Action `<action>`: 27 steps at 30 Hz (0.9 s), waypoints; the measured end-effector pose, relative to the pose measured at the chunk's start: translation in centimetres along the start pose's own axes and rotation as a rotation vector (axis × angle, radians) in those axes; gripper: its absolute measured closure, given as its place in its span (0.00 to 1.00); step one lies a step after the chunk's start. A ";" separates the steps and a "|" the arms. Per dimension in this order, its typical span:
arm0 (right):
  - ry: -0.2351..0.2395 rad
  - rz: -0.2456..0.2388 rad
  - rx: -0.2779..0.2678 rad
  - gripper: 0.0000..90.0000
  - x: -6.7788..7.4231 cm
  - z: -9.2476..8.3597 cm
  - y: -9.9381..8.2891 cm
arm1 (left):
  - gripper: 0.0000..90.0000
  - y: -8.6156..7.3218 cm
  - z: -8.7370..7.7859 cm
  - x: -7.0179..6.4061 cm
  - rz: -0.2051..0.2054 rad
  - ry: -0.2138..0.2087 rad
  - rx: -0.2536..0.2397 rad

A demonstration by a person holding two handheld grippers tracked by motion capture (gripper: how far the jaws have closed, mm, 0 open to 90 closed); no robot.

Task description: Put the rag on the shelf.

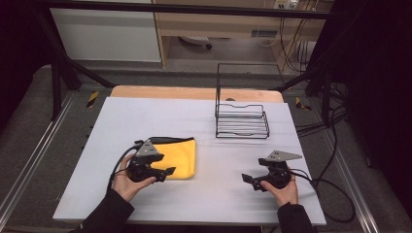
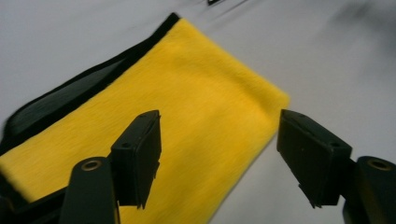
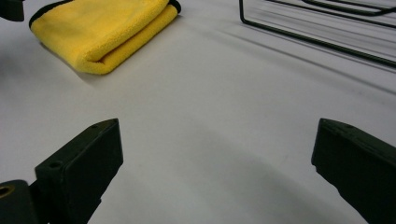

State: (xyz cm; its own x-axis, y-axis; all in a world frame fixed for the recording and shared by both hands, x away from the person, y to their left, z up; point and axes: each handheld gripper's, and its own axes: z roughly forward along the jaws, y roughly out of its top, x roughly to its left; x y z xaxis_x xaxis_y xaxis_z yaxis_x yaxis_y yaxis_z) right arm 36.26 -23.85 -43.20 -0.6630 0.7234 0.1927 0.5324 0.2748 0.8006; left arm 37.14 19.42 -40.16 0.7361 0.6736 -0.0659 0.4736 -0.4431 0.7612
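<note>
Left gripper view showed the left claw (image 2: 217, 156) with its flat black jaws apart, nothing between them, above a folded yellow cloth (image 2: 154, 116) of soft, fuzzy pile edged in black. In the high view the cloth (image 1: 182, 155) lay flat at nine o'clock on the smooth grey tabletop (image 1: 218, 194). The right claw (image 1: 248, 178), jaws also spread, rested at five o'clock; a black wire rack (image 1: 242, 121) stood at one o'clock.

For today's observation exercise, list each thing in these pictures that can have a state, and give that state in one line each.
Yellow microfibre cloth with black edging: folded, lying flat on the table.
Black wire rack: upright, empty, at the far side of the table.
Left gripper: fingers open over the cloth, nothing between them.
Right gripper: fingers open above bare table, holding nothing.
</note>
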 end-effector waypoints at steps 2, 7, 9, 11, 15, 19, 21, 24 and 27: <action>-0.004 -0.007 -0.006 0.05 0.6 0.4 0.5 | 0.30 -0.9 -0.9 0.9 -0.007 0.021 0.008; -0.013 -0.029 0.009 0.09 3.1 2.0 2.1 | 0.28 -3.2 -2.1 2.9 -0.045 0.040 0.053; -0.023 -0.041 0.014 0.11 4.2 2.8 2.8 | 0.33 -3.9 -2.3 3.5 -0.075 0.043 0.063; -0.029 -0.055 0.026 0.13 5.4 3.7 3.4 | 0.39 -4.3 -2.4 4.0 -0.093 0.057 0.066; -0.013 -0.092 0.052 0.16 8.0 5.8 4.6 | 0.49 -4.6 -2.1 4.7 -0.098 0.081 0.073; 0.026 -0.112 0.061 0.29 10.2 8.1 5.5 | 0.60 -5.0 -1.7 5.1 -0.108 0.089 0.096; 0.031 -0.104 0.074 0.36 11.1 9.3 5.7 | 0.63 -5.1 -1.6 5.3 -0.113 0.094 0.106; 0.026 -0.086 0.089 0.46 11.9 10.7 5.6 | 0.66 -5.3 -1.5 5.7 -0.136 0.085 0.101; 0.008 -0.082 0.111 0.54 12.3 11.6 5.3 | 0.68 -5.5 -1.1 5.8 -0.140 0.073 0.107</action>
State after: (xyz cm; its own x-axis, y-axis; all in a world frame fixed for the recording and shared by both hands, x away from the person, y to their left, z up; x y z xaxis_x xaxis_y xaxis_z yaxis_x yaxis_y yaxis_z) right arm 37.08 -6.16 -43.17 -0.7108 0.6906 0.1339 0.5307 0.4015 0.7464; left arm 38.26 26.40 -44.01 0.6240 0.7727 -0.1161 0.6207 -0.4000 0.6743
